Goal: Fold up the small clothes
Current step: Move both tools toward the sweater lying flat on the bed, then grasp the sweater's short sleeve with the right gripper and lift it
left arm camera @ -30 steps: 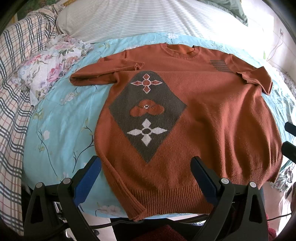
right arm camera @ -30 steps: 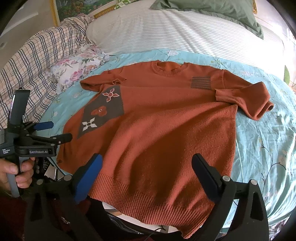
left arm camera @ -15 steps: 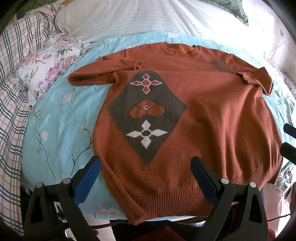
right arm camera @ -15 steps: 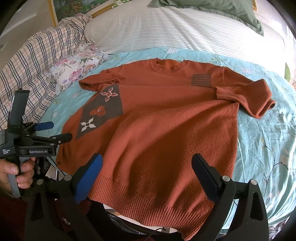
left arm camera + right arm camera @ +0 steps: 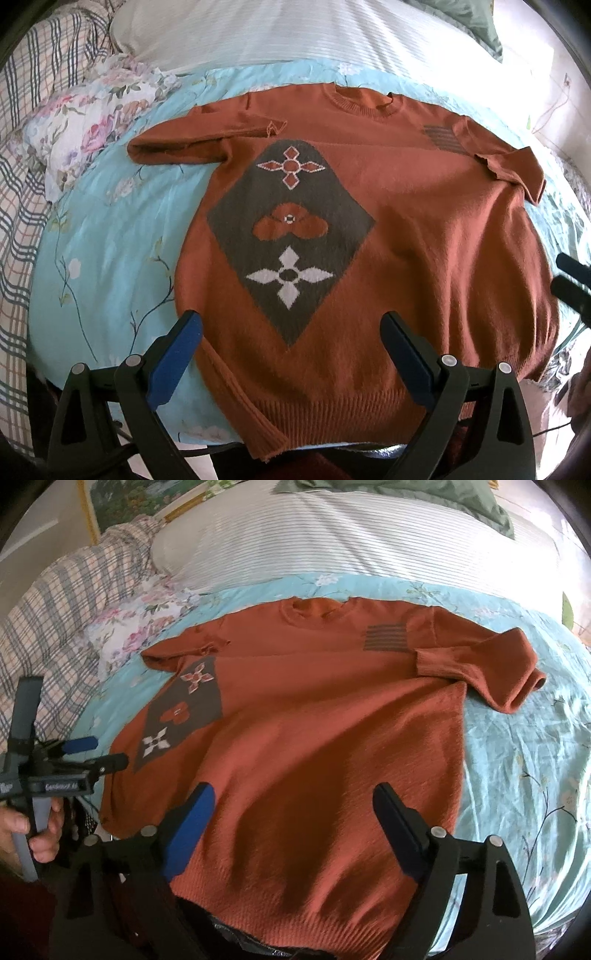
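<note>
1. My left gripper (image 5: 290, 325) hangs just above the near hem of the sweater (image 5: 369, 229), jaws spread wide, nothing pinched between the blue pads.
2. My right gripper (image 5: 293, 797) is over the lower right part of the same sweater. Its jaws are closing, but they stand wide apart and the pads do not press on the knit; cloth lies under the gap, not in it.
3. From the right wrist view I can see my left hand (image 5: 26, 830) wrapped around the grey handle of the left gripper, off to the left edge near the sweater's hem corner.
4. The rust-orange sweater lies flat, front up, on the light blue floral sheet (image 5: 103, 258), ribbed hem nearest me and hanging a little over the bed's edge, neckline farthest.
5. A grey diamond panel (image 5: 291, 236) with three flower motifs sits on its left half; a small grey striped patch (image 5: 386, 638) is near the right shoulder.
6. Both short sleeves are folded in: the left sleeve (image 5: 199, 142) lies doubled across toward the chest, the right sleeve (image 5: 487, 668) is turned back on itself.
7. Beyond the left sleeve is a floral pillow (image 5: 85, 122), touching a plaid blanket (image 5: 22, 177) at the far left.
8. Farthest, a striped white pillow (image 5: 332, 535) runs across the head of the bed, a green cloth (image 5: 424, 491) on top of it.
</note>
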Tool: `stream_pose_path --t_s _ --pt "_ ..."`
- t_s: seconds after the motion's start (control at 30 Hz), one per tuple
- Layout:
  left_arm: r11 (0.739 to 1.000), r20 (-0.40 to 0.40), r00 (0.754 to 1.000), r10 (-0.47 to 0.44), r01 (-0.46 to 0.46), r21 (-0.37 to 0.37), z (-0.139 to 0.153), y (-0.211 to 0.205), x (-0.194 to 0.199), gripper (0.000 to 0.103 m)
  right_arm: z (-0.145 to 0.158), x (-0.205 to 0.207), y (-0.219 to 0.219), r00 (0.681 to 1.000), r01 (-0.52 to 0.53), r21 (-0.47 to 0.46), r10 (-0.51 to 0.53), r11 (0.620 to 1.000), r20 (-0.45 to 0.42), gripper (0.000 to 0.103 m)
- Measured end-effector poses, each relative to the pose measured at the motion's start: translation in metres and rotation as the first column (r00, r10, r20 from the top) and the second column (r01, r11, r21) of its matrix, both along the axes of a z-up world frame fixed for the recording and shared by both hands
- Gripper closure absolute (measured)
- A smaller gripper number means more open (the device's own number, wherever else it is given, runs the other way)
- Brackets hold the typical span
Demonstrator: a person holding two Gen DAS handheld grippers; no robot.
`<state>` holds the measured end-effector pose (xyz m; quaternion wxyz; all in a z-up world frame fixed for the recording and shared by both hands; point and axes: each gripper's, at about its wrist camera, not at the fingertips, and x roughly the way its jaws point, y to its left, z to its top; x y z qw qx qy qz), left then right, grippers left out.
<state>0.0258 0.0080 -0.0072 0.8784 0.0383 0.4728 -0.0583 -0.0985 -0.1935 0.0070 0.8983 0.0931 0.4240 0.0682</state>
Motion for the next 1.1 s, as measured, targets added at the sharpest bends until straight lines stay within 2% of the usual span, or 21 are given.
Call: stream_pose_path --t_s 0.1,0.4,0.53,0.67,0.77,0.8,0.83,0.9,1.0,1.1 --pt "1.0 0.04 0.999 0.001 -0.001 -0.014 0.0 0.0 0.004 0.006 0.001 0.009 -0.015 1.0 0.028 -0.021 -0.027 0.999 0.015 0.018" --pt "1.0 0.011 1.0 0.003 -0.003 -0.004 -0.002 -0.001 0.024 0.006 0.018 0.071 -0.067 0.994 0.078 -0.081 -0.071 0.994 0.085 0.024" --pt "1.0 -0.038 0.999 0.002 -0.002 -0.004 -0.006 -0.002 0.036 0.006 0.01 0.117 -0.085 0.997 0.07 -0.117 -0.064 0.991 0.052 0.024" --pt "1.0 -0.054 0.998 0.011 -0.011 -0.009 -0.009 -0.001 0.045 0.006 -0.015 0.154 -0.097 0.998 0.059 -0.168 -0.063 0.984 -0.022 0.026" --pt "1.0 -0.064 0.998 0.013 -0.014 -0.01 -0.013 -0.001 0.05 0.006 -0.036 0.173 -0.102 0.994 0.045 -0.207 -0.064 0.977 -0.087 0.032" --pt "1.0 -0.068 0.998 0.013 -0.013 -0.005 -0.014 -0.001 0.052 0.006 -0.042 0.178 -0.104 0.992 0.042 -0.231 -0.068 0.972 -0.104 0.036" --pt "1.0 -0.071 0.997 0.012 -0.012 -0.002 -0.015 -0.002 0.054 0.006 -0.047 0.181 -0.107 0.99 0.048 -0.255 -0.08 0.966 -0.118 0.048" --pt "1.0 -0.067 0.998 0.01 -0.01 -0.004 -0.017 -0.002 0.059 0.006 -0.05 0.182 -0.114 0.987 0.072 -0.269 -0.108 0.96 -0.122 0.064" --pt "1.0 -0.078 0.997 0.006 -0.007 -0.01 -0.022 -0.002 0.065 0.006 -0.043 0.182 -0.123 0.986 0.099 -0.195 -0.122 0.976 -0.111 0.089" --pt "1.0 -0.085 0.996 -0.002 0.0 -0.02 -0.025 -0.003 0.071 0.006 -0.023 0.181 -0.121 0.992 0.109 -0.111 -0.116 0.988 -0.057 0.09"
